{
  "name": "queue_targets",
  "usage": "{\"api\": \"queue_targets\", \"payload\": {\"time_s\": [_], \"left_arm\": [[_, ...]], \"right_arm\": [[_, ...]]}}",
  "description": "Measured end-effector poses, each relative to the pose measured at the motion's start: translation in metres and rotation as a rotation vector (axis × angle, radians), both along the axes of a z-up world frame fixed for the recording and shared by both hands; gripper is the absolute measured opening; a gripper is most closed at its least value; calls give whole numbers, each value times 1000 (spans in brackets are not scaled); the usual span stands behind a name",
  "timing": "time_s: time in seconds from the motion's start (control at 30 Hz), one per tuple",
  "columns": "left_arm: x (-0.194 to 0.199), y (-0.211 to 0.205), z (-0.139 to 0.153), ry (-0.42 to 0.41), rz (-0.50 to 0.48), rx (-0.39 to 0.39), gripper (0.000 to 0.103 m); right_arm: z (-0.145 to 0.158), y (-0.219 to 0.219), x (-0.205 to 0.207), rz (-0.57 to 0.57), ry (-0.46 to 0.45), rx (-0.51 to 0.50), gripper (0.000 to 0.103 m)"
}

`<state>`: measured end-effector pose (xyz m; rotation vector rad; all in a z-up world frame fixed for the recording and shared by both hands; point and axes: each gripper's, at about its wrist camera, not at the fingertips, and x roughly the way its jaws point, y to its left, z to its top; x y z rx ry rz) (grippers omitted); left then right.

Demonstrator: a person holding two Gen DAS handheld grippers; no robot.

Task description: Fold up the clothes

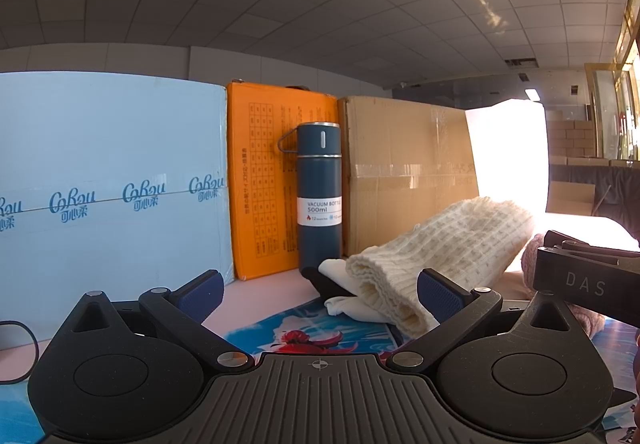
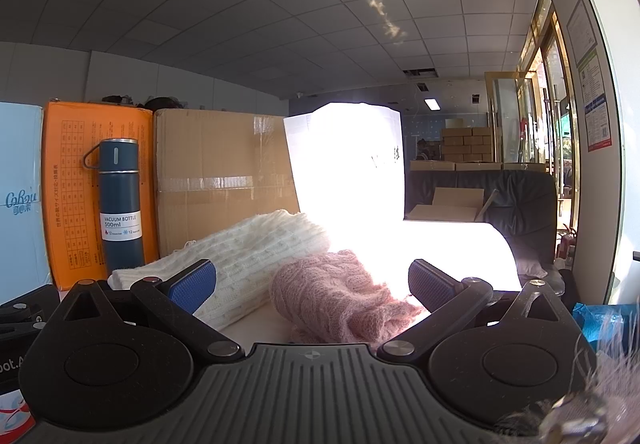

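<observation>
A cream knit sweater (image 1: 436, 248) lies bunched on the table, its ribbed end just ahead of my left gripper (image 1: 320, 294). The left gripper is open and empty, its right finger beside the ribbed end. A thin white cloth (image 1: 338, 276) and something black lie under the sweater's left end. In the right wrist view the cream sweater (image 2: 248, 256) lies at left and a pink knit garment (image 2: 340, 296) is heaped in front of my right gripper (image 2: 312, 284), which is open and empty. The right gripper's body shows at the right edge of the left wrist view (image 1: 588, 280).
A dark blue vacuum bottle (image 1: 319, 195) stands behind the clothes against an orange box (image 1: 260, 179). A light blue carton (image 1: 108, 179) and a brown cardboard box (image 1: 404, 167) line the back. A printed mat (image 1: 316, 332) covers the table. Strong sunlight washes out the far right (image 2: 360, 171).
</observation>
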<state>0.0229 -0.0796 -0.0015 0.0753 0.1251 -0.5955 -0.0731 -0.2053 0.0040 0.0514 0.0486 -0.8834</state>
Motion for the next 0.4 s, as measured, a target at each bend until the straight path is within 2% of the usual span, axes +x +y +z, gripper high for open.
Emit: {"api": "queue_targets", "payload": {"time_s": [0.4], "left_arm": [[0,0,0,-1,1,-2,103]], "right_arm": [[0,0,0,1,-1,0,103]]}}
